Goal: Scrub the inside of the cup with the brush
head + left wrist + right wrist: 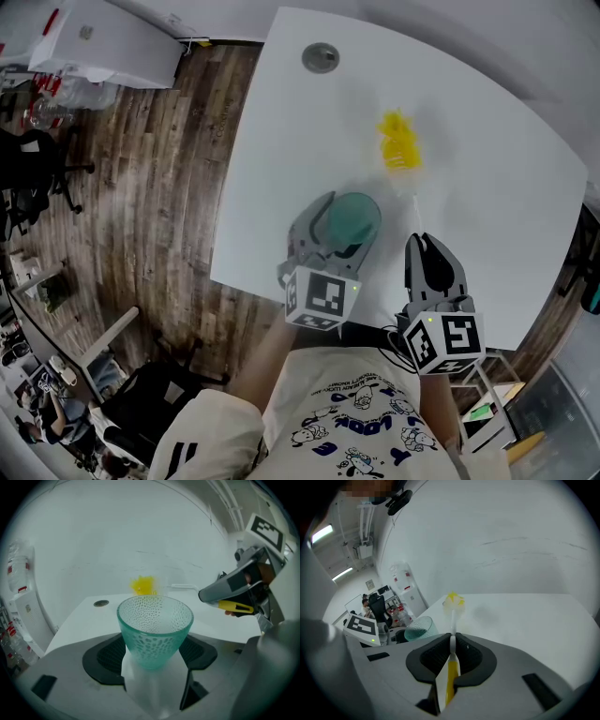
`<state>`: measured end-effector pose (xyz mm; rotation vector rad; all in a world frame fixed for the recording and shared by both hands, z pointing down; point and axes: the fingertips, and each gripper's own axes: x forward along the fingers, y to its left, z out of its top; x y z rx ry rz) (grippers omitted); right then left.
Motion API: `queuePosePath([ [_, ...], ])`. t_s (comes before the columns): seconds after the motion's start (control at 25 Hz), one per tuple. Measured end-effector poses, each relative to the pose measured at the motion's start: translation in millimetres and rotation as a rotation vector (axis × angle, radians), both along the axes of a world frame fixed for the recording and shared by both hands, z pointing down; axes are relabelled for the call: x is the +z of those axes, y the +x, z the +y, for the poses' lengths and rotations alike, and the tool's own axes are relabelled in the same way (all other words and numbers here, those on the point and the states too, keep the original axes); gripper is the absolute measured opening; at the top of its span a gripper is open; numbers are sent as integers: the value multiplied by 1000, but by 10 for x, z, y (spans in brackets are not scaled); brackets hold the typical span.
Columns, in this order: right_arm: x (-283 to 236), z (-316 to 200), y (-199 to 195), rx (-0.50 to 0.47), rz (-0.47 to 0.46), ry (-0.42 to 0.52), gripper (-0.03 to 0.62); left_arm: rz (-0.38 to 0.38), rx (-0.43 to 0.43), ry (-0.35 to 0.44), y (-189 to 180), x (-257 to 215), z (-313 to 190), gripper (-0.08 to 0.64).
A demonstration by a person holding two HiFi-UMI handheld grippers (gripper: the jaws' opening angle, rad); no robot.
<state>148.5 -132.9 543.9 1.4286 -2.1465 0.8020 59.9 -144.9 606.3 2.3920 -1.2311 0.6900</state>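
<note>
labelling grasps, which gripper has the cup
The left gripper: its jaws are clamped on the teal cup. The right gripper is shut on the brush instead.

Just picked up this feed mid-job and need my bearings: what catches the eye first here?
First is the teal dimpled cup, clamped in the left gripper near the front edge of the white table. To its right, the right gripper is shut on a brush. Its bright yellow head points away over the table, well outside the cup.
</note>
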Motion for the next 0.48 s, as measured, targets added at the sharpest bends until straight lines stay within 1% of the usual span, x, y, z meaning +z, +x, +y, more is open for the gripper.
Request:
queuePosePath([
  [0.16,17,8,7,-4,-5,-1,46,-3,1,-20,-6,30,21,350],
  [0.32,7,9,15,-2,-9,2,46,15,-1,-54,-22,31,57,350],
  [0.48,-70,11,-19,-10,-12,11,46,-4,3,-48,-80,-39,88,350],
])
